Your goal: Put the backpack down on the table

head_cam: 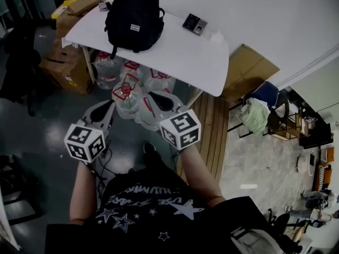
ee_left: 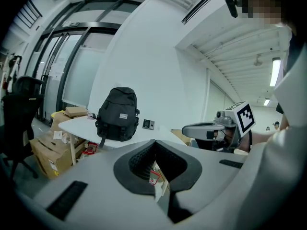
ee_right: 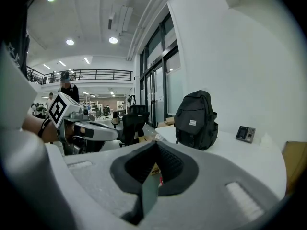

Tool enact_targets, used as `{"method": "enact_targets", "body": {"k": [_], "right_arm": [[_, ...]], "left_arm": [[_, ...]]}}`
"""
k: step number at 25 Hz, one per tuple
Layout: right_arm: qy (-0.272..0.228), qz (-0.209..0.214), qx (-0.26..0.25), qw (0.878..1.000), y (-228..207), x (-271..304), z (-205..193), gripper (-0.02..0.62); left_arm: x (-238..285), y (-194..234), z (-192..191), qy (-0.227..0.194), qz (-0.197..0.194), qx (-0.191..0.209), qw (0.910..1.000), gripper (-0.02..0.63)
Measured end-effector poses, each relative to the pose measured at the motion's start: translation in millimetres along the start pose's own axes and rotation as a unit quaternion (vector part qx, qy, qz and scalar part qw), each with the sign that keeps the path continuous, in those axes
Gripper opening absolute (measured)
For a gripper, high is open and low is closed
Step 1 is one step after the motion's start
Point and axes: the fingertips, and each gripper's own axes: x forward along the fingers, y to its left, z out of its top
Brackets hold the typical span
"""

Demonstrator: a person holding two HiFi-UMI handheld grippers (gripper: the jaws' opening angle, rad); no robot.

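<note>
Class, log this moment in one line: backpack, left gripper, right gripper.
backpack: upright on table | left gripper: shut, empty, clear of table | right gripper: shut, empty, clear of table

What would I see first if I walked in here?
A black backpack stands upright on the white table, by the wall. Closer in, the left gripper and right gripper, both shut and empty, point toward it, each with a checkered marker cube. Big water bottles sit under the table.

Matt black cloth backpack (head_cam: 133, 15) on smooth white table (head_cam: 180, 57); cardboard boxes (head_cam: 66, 62).
</note>
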Motion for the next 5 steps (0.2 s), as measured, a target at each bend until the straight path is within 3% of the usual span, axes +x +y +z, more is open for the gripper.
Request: {"method": "enact_targets", "body": {"k": [5], "right_arm": [[0.003,0.005,-0.001,1.000,14,-5,-1,0.000]], "left_arm": [[-12,-4,-2,0.002,-0.001,0.001,1.0000,0.008]]}}
